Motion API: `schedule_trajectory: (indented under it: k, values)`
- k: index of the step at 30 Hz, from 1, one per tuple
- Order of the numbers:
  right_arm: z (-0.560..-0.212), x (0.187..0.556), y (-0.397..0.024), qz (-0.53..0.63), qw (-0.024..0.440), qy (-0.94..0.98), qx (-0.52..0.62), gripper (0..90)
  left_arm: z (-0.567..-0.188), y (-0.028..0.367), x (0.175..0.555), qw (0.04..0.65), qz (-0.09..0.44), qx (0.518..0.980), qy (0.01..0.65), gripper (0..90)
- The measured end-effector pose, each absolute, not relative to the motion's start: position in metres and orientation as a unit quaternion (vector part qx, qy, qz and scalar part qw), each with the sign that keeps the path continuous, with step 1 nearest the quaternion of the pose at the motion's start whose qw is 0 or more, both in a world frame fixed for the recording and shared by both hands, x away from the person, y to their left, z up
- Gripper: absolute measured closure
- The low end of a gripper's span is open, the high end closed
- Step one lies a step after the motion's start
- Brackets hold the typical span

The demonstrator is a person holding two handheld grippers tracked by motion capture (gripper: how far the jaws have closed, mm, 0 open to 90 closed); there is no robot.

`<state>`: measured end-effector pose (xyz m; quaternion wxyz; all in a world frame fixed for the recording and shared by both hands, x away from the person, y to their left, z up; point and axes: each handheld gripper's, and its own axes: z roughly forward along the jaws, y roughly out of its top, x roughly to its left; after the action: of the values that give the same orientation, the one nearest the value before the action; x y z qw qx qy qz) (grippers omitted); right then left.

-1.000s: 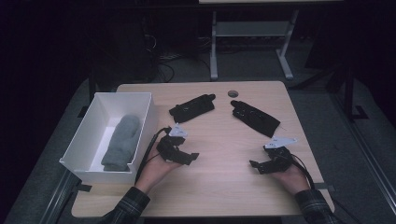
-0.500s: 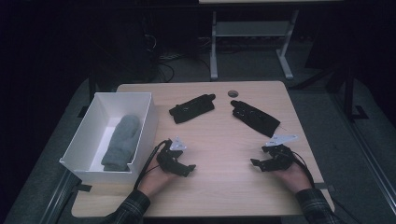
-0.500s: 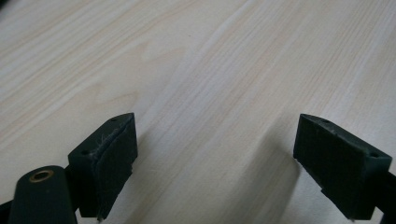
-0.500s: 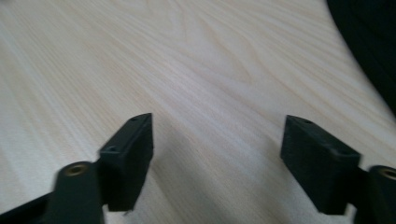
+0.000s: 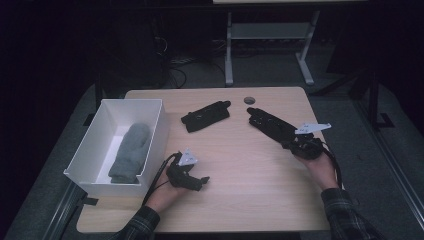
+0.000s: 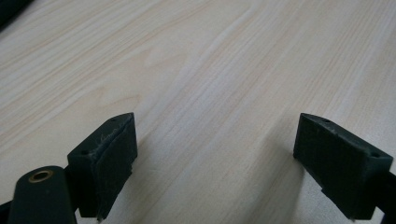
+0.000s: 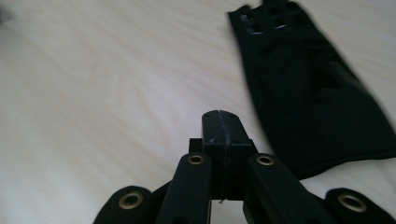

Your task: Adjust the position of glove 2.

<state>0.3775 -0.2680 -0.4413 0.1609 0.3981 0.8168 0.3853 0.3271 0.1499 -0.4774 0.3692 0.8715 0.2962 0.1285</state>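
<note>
One grey mitten (image 5: 129,152) already lies in the white box (image 5: 156,131), while two black gloves (image 5: 205,115) remain on the wooden table (image 5: 250,190), so the sorting looks partly done. The right gripper (image 7: 221,126), jaws just pressed together on nothing, sits beside the nearer black glove (image 7: 308,88); the left gripper (image 6: 219,163) rests spread wide over bare wood

We see a table (image 6: 224,60) of pale wood grain, smooth and matt, spreading between the left gripper's (image 6: 215,154) wide-set jaws. Their pads (image 6: 114,161) look like dull, fuzzy black foam. Just right of the right gripper's (image 7: 221,123) pressed-together matt plastic jaws lies a black glove (image 7: 308,102) of soft, faintly sheeny cloth. Brass-coloured rivets (image 7: 196,159) glint on its links.
</note>
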Motion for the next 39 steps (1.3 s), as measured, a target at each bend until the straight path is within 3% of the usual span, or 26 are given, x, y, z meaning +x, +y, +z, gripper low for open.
schedule_trajectory:
  k: [18, 39]
  values:
    - [-0.469, 0.422, -0.283, 0.333, 0.182, 0.815, 0.439, 90.0, -0.477, 0.149, 0.328, 0.369, 0.128, 0.871, 0.297, 12.8]
    - [-0.463, 0.377, -0.26, 0.322, 0.111, 0.864, 0.37, 90.0, -0.478, 0.15, 0.327, 0.37, 0.129, 0.871, 0.297, 12.8]
